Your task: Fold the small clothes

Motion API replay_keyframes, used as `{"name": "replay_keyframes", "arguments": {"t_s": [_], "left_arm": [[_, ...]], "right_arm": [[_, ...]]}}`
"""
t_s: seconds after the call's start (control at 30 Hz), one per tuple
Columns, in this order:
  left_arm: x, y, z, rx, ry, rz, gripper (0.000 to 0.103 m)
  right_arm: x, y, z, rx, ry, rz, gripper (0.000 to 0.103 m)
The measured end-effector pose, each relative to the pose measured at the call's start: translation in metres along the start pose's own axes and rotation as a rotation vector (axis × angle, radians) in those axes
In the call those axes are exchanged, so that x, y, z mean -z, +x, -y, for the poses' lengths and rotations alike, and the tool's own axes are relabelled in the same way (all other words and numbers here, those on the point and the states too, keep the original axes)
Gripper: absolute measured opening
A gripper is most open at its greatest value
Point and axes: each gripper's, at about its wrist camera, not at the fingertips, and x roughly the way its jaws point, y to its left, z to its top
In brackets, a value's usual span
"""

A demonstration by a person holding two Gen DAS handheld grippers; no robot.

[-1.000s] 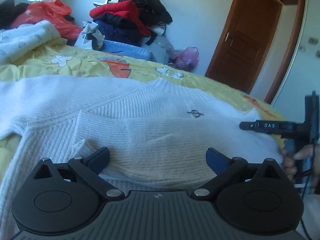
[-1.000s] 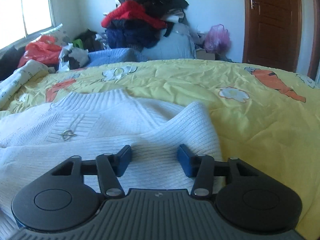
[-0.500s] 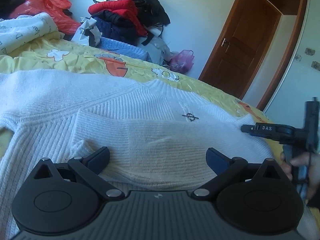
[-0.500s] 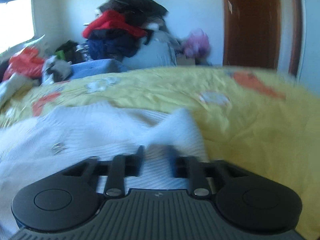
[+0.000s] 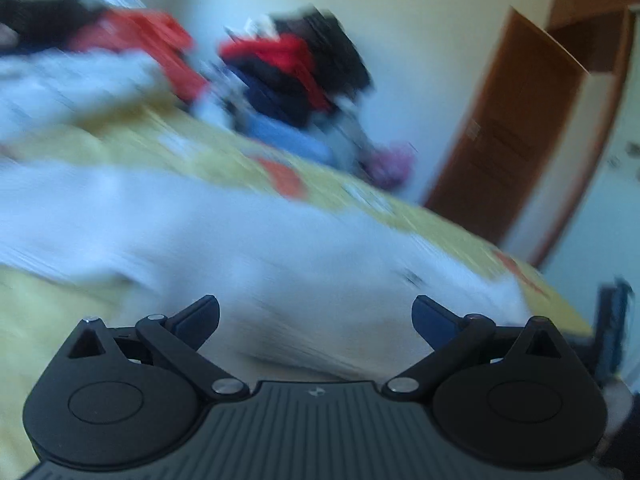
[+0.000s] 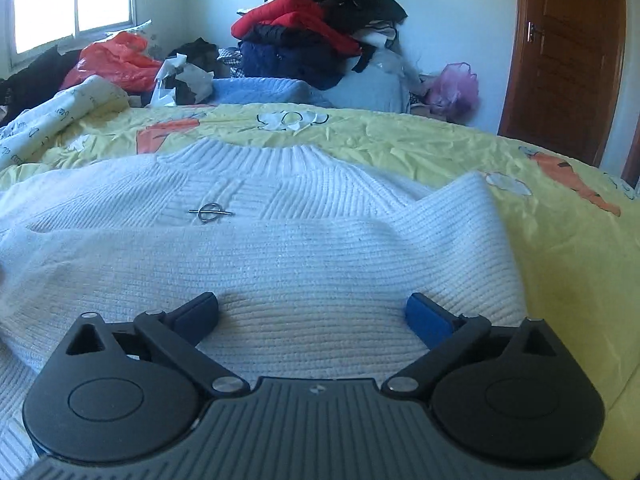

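The right gripper (image 6: pixel 312 314) hangs low over the sweater (image 6: pixel 280 264), its blue pads (image 6: pixel 426 320) spread wide with nothing pinched; the jaws have just been opening, and the knit lies flat beneath the gap rather than caught in it. The left gripper (image 5: pixel 316 316) is released too, jaws wide apart, poised above the same sweater (image 5: pixel 260 248); that view is smeared by motion blur, so fine detail is lost.

The sweater, white and ribbed, is spread on the yellow bedsheet (image 6: pixel 560 248). Its sleeve (image 6: pixel 460 216) is folded in across the chest, the cuff end lying just right of the collar. Beyond the fold, a small metal ring pin (image 6: pixel 210 213) sits on the chest panel left of centre, and past it the ribbed collar (image 6: pixel 288 156) faces the far side of the bed. The sheet shows orange and white cartoon prints around the sweater.

Beyond the collar, at the far edge of the bed, lies a blue knit (image 6: pixel 260 90). Left of it are a patterned white quilt (image 6: pixel 56 120), a red plastic bag (image 6: pixel 116 60) and crumpled white paper or plastic. Behind the blue knit a heap of clothes (image 6: pixel 320 28), red, navy and black, rises against the wall. Right of the heap sits a pink bag (image 6: pixel 456 84), then a brown door (image 6: pixel 564 64). A window (image 6: pixel 72 0) is far left of the sweater.
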Motion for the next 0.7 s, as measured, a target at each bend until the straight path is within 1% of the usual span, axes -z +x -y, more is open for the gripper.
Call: {"name": "replay_keyframes", "arguments": {"t_s": [0.03,0.1,0.17,0.2,0.23,0.27,0.3,0.33,0.37,0.4,0.47,0.53,0.57,0.6,0.63,0.67,0.7], "left_arm": [[-0.008,-0.012,-0.019,-0.047,-0.013,0.038,0.103],[-0.027,-0.031,-0.065,-0.148,-0.074,0.096,0.103],[-0.047,-0.049,-0.13,-0.282,-0.218,0.135,0.103],[-0.055,-0.058,-0.167,-0.349,-0.33,0.15,0.103],[-0.059,-0.065,-0.194,-0.378,-0.421,0.16,0.103],[-0.06,-0.072,-0.229,-0.387,-0.55,0.165,0.103],[-0.058,-0.077,-0.256,-0.377,-0.653,0.163,0.103],[-0.054,-0.081,-0.28,-0.353,-0.754,0.156,0.102],[-0.049,-0.085,-0.297,-0.288,-0.81,0.182,0.102],[-0.049,-0.088,-0.305,-0.258,-0.834,0.189,0.102],[-0.051,-0.089,-0.31,-0.228,-0.85,0.176,0.102],[-0.052,-0.088,-0.308,-0.212,-0.834,0.176,0.102],[-0.053,-0.086,-0.307,-0.211,-0.825,0.174,0.1],[-0.054,-0.083,-0.306,-0.211,-0.817,0.17,0.095],[-0.054,-0.08,-0.304,-0.213,-0.815,0.166,0.073],[-0.055,-0.074,-0.302,-0.222,-0.817,0.153,0.041],[-0.057,-0.069,-0.303,-0.246,-0.824,0.128,0.028]], "right_arm": [[0.0,-0.001,-0.001,0.002,0.0,0.002,0.1],[0.0,-0.002,-0.003,0.002,0.001,0.004,0.1],[0.001,-0.004,-0.004,0.003,0.001,0.006,0.1],[0.001,-0.004,-0.004,0.004,-0.001,0.006,0.1],[0.001,-0.004,-0.004,0.006,-0.002,0.007,0.1],[0.001,-0.005,-0.004,0.006,-0.002,0.008,0.1],[0.001,-0.005,-0.004,0.005,0.0,0.008,0.1],[0.001,-0.005,-0.003,0.004,0.001,0.008,0.1],[0.001,-0.005,-0.003,0.004,0.001,0.008,0.1],[0.001,-0.005,-0.003,0.004,0.0,0.008,0.1],[0.001,-0.005,-0.003,0.004,0.0,0.008,0.1],[0.001,-0.005,-0.003,0.004,0.0,0.008,0.1],[0.001,-0.005,-0.003,0.004,0.0,0.008,0.1],[0.001,-0.005,-0.003,0.005,-0.001,0.009,0.1],[0.001,-0.005,-0.003,0.005,-0.001,0.009,0.1],[0.001,-0.005,-0.003,0.003,0.0,0.008,0.1],[0.001,-0.005,-0.003,0.004,0.001,0.008,0.1]]}}
